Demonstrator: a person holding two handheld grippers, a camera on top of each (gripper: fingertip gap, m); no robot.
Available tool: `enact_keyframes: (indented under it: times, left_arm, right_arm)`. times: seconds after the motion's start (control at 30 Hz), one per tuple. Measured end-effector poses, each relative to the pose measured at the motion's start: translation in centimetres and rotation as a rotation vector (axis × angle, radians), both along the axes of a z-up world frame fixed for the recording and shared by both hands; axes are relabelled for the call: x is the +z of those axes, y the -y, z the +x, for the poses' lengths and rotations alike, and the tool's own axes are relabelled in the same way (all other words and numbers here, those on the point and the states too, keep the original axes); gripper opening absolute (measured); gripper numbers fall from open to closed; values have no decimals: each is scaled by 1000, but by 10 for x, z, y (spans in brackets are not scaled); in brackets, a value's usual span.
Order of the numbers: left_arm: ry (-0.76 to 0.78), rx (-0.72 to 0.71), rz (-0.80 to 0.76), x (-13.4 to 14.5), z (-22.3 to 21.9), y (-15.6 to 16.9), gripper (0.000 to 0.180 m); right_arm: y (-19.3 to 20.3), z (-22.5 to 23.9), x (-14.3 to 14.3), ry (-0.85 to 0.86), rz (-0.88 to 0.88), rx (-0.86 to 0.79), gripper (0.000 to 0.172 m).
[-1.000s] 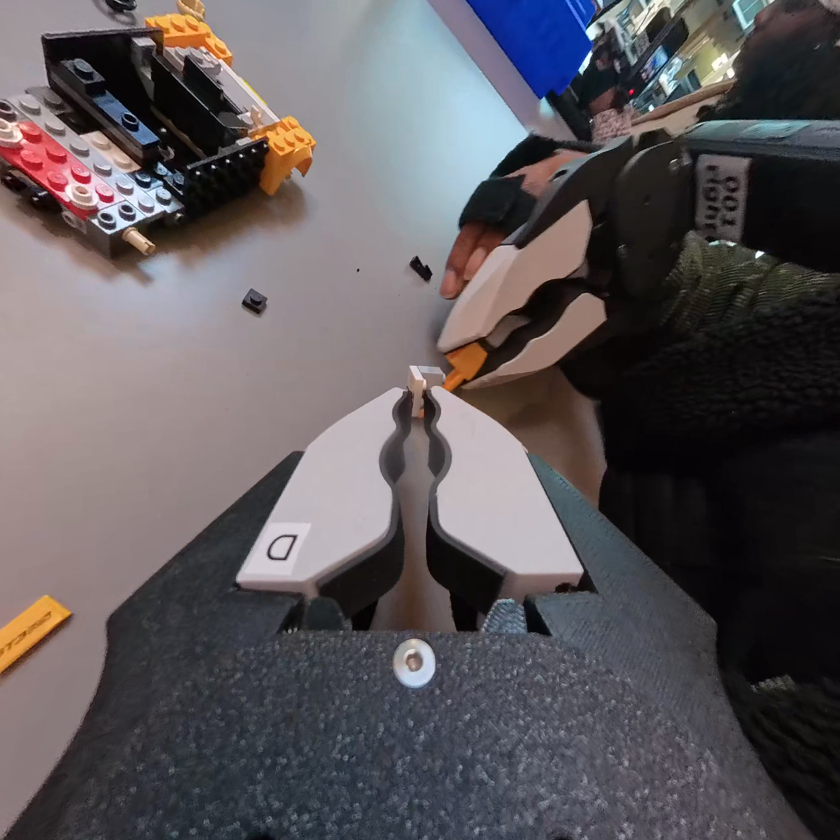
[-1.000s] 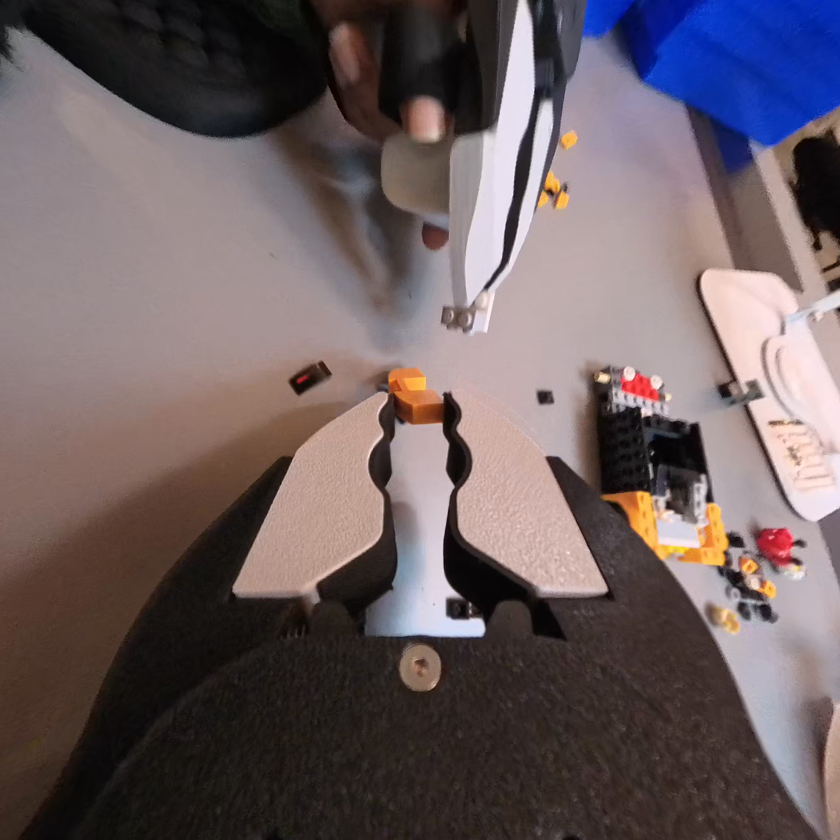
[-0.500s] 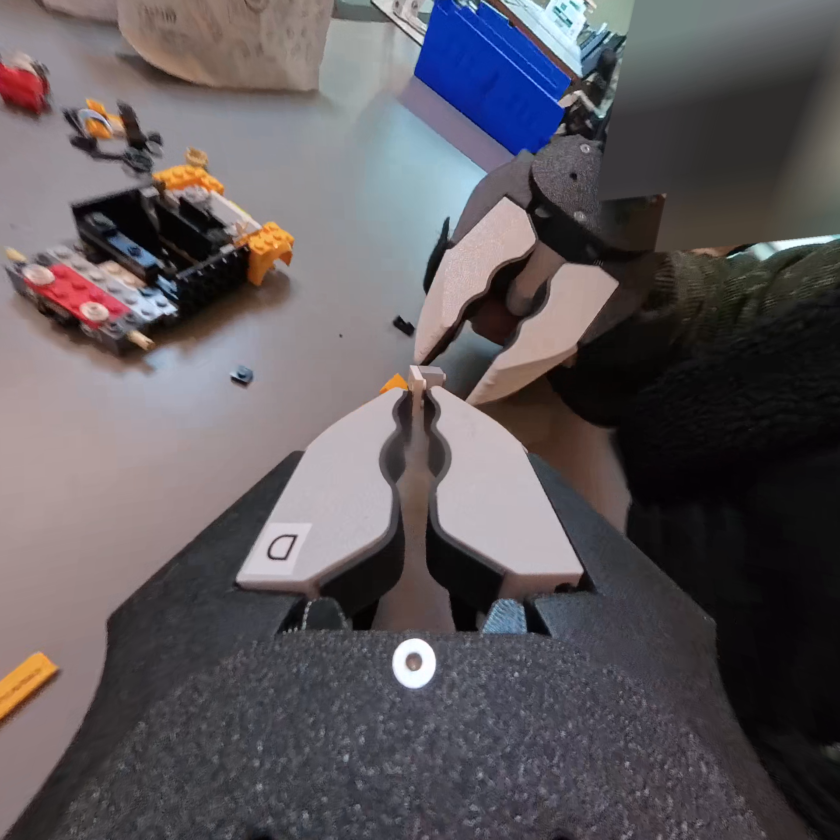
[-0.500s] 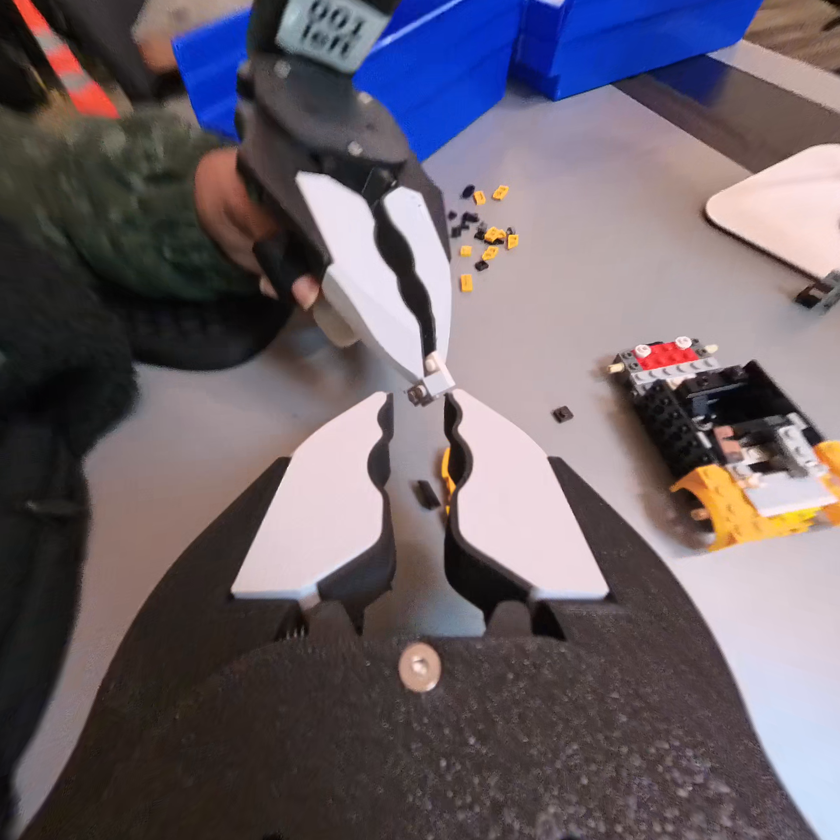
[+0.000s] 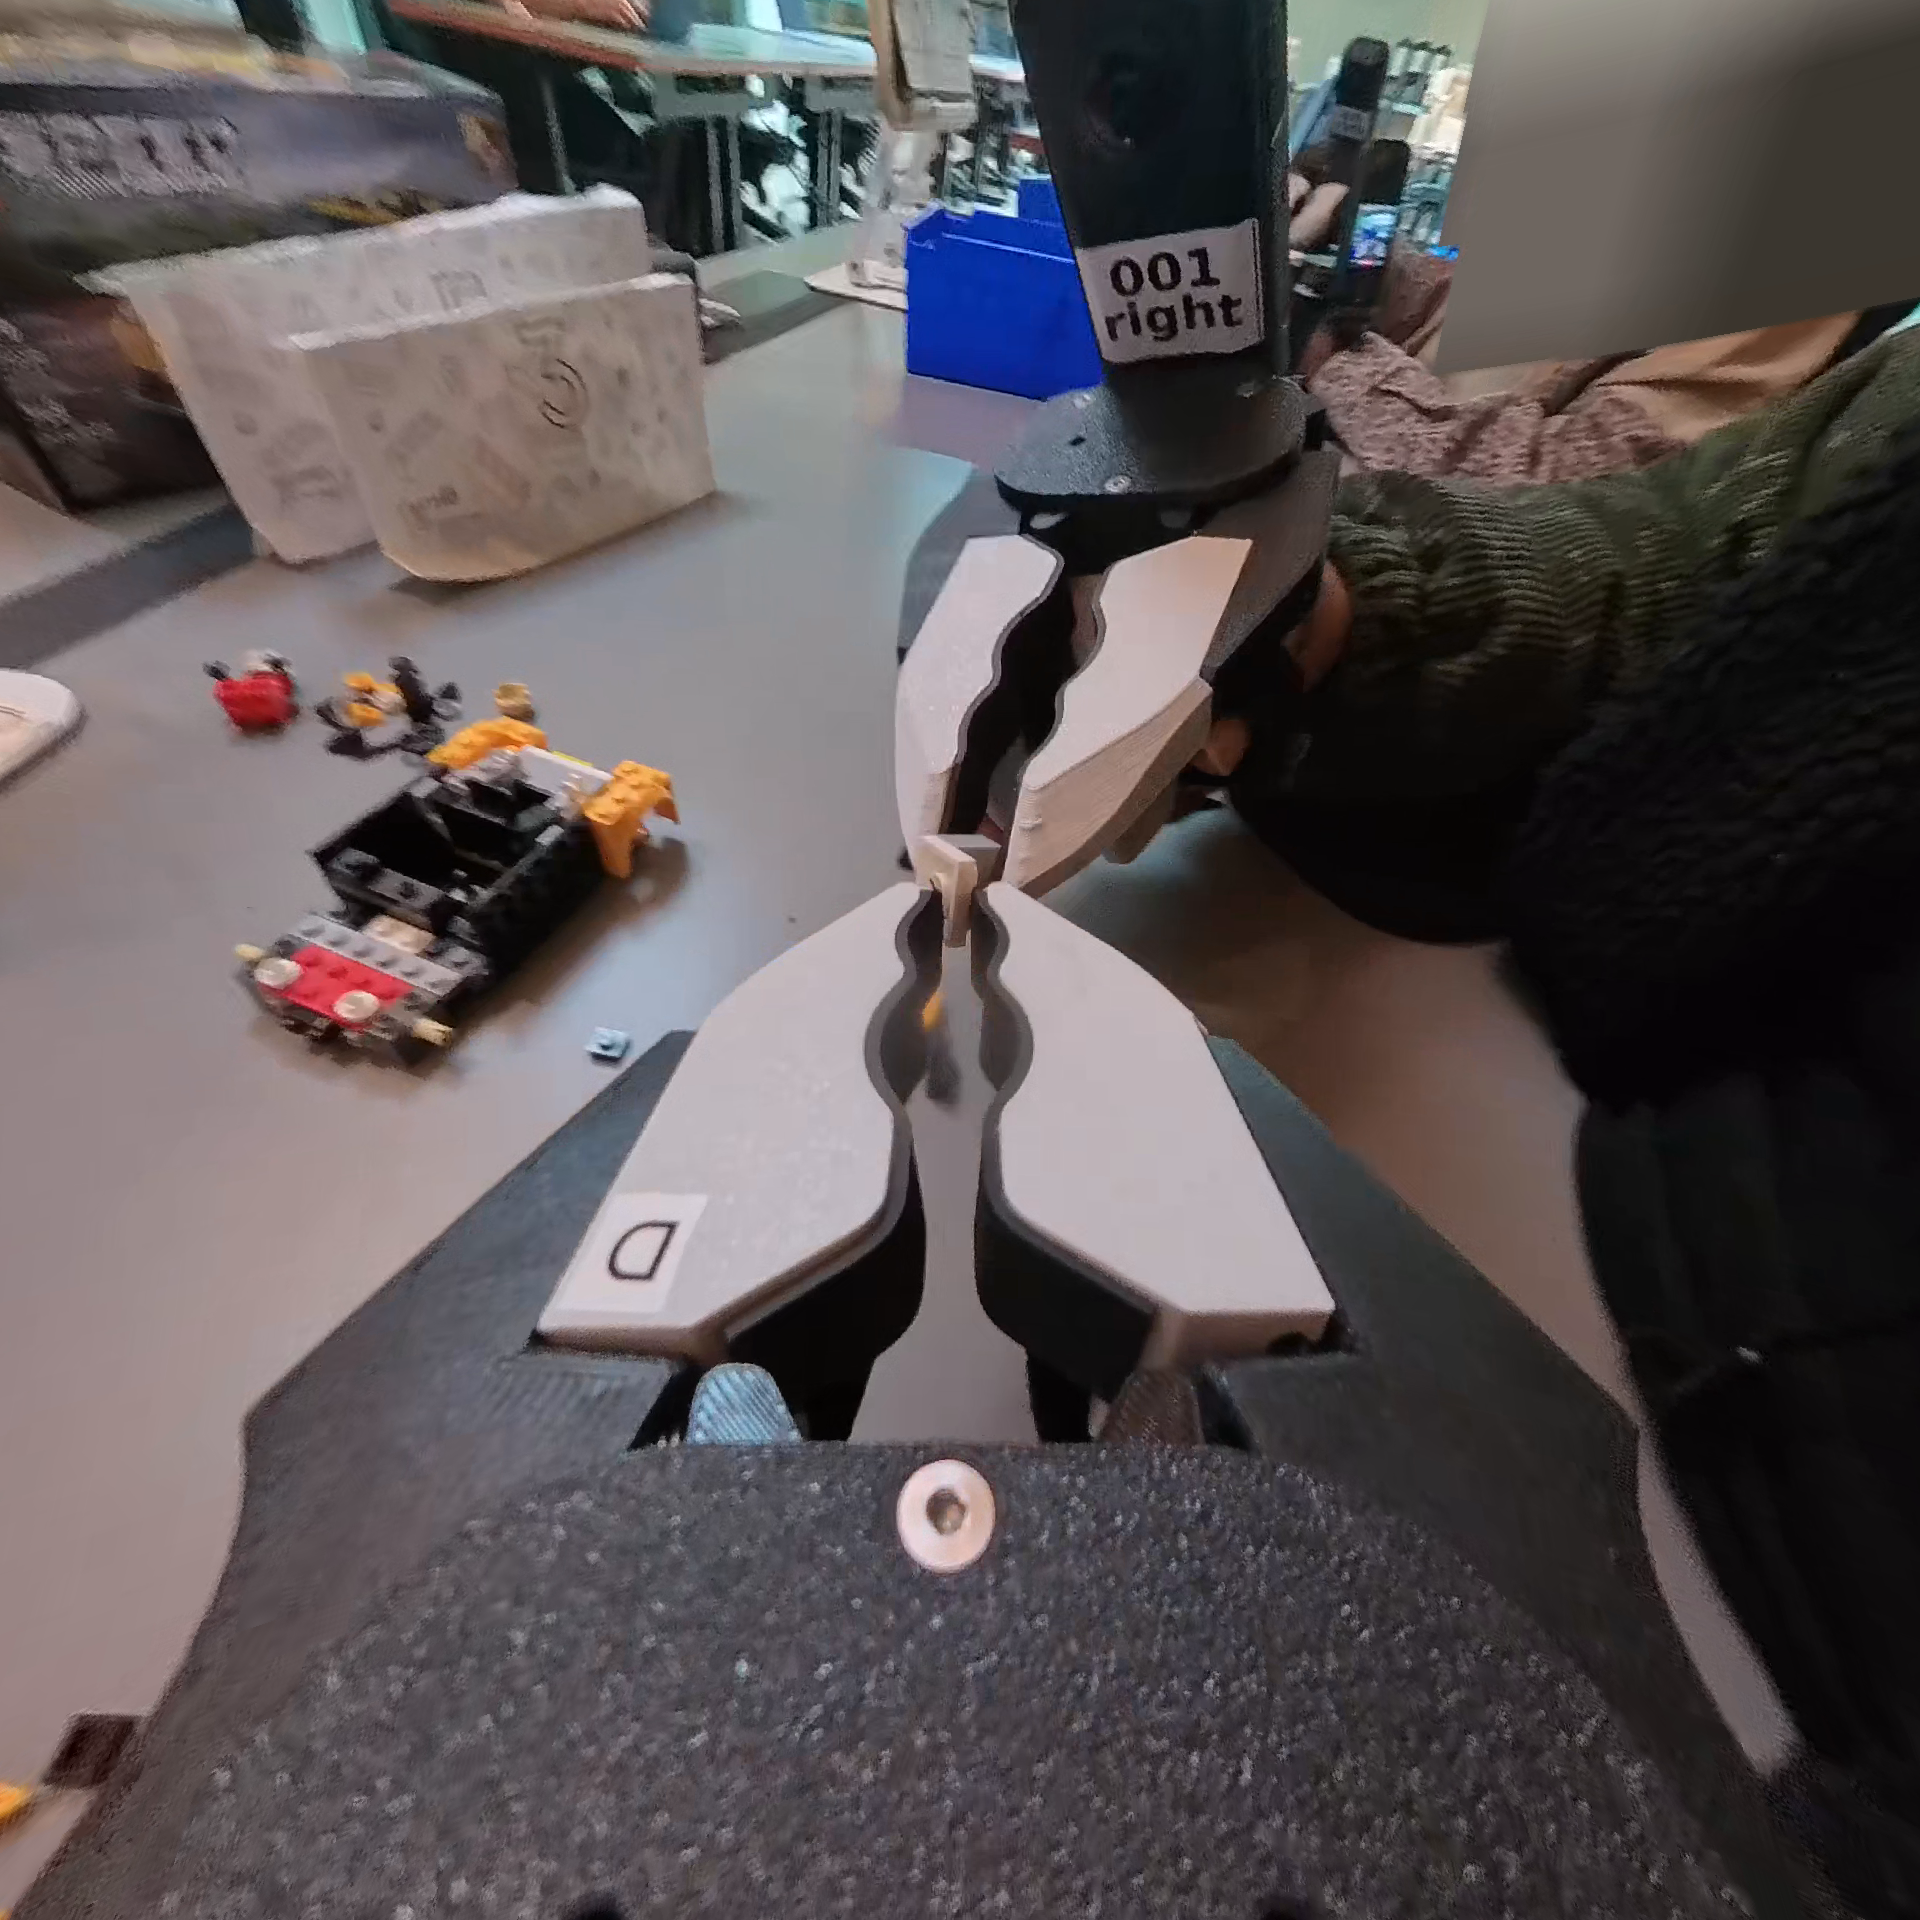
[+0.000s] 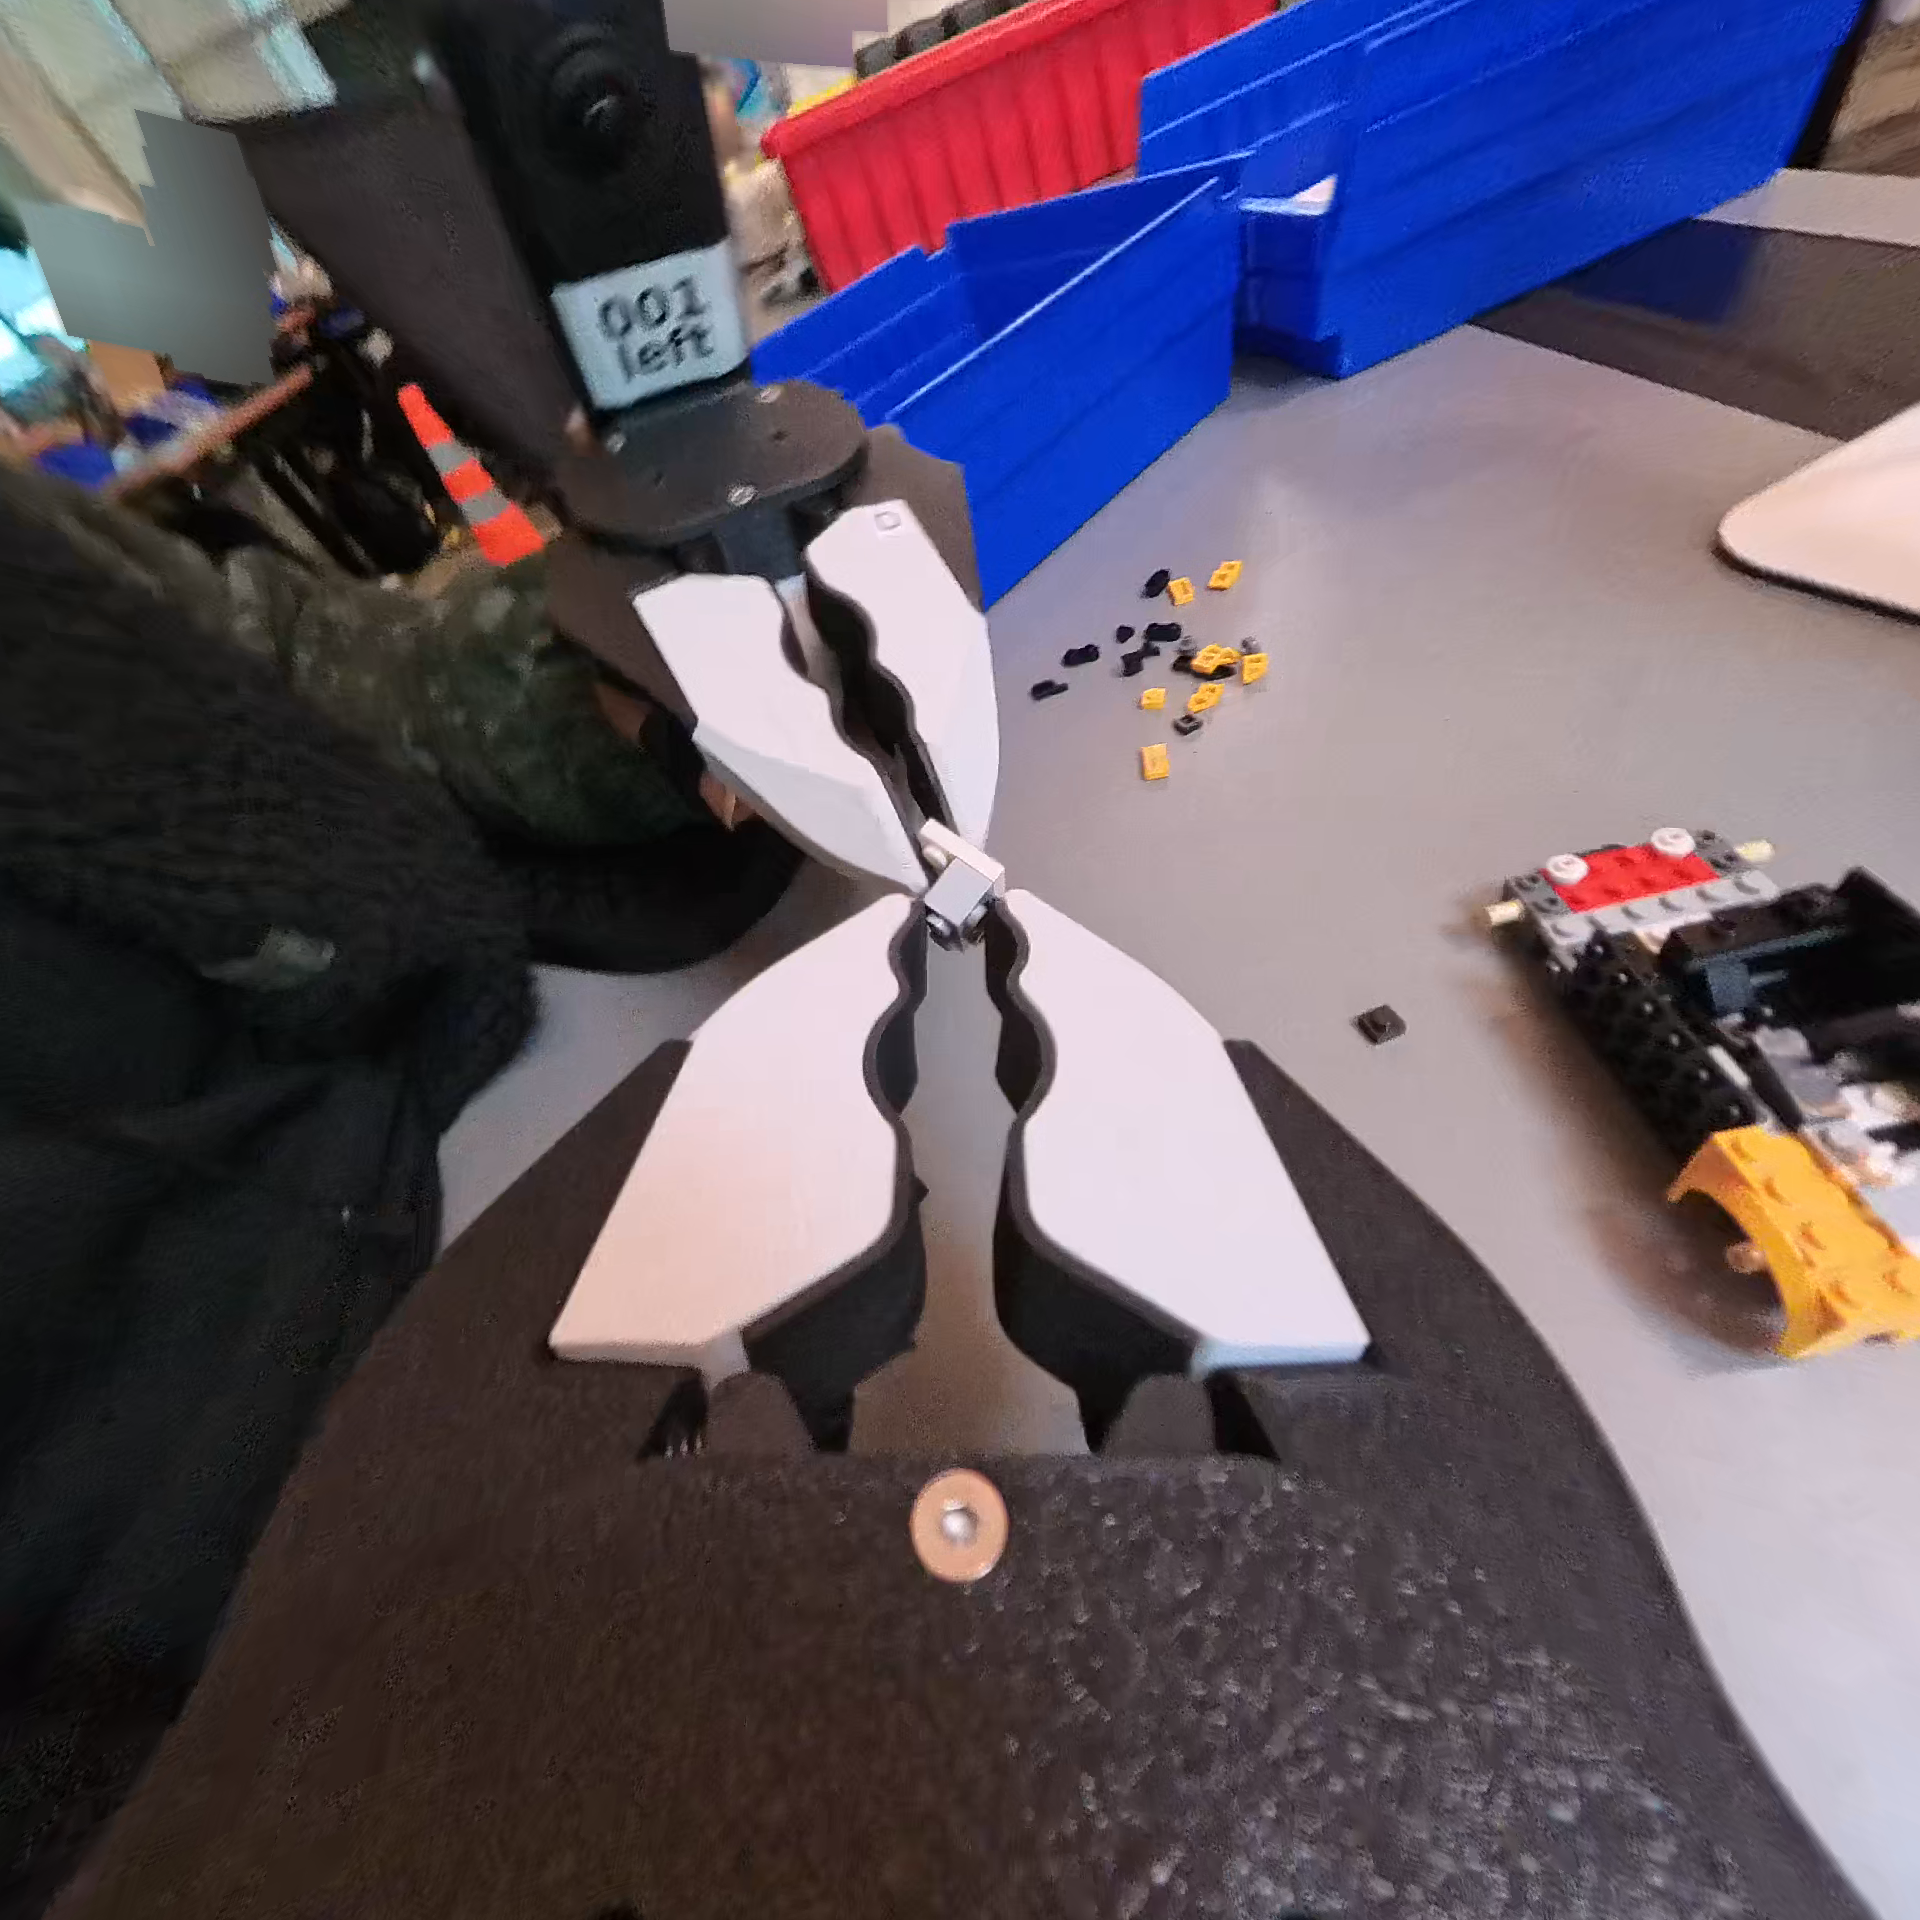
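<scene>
The toy car [image 5: 436, 883] sits half-built on the table [image 5: 156, 1195], loose bits [image 6: 1195, 665] scattered nearby. Above the table, the left gripper [image 5: 951, 914] pinches a small grey piece [image 5: 954, 873] tight. The right gripper [image 6: 961, 920] is nearly closed on its other end.

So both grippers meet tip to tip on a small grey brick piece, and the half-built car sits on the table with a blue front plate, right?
Not blue. The car's front plate is red, as the right wrist view shows. The rest holds: the left gripper and right gripper meet on the grey brick piece.
</scene>
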State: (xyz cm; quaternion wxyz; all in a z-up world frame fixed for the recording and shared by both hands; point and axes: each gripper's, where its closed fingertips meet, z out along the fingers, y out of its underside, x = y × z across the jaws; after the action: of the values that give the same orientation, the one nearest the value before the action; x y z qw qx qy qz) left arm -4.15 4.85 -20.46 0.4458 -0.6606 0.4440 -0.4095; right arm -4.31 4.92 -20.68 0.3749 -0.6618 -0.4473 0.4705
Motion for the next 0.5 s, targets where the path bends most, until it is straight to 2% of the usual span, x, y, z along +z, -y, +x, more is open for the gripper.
enact_keyframes:
  times: [0.1, 0.3, 0.5]
  left_arm:
    - [0, -71, -93, -2, -1, 10, 5]
    - [30, -153, -150, 5, 2, 20, 3]
    - [235, -330, -355, 28, 1, 39, 1]
  right_arm:
    - [8, 1, -3, 43, 71, 73, 10]
    - [16, 5, 3, 65, 167, 119, 10]
    - [32, 4, 22, -9, 184, 204, 10]
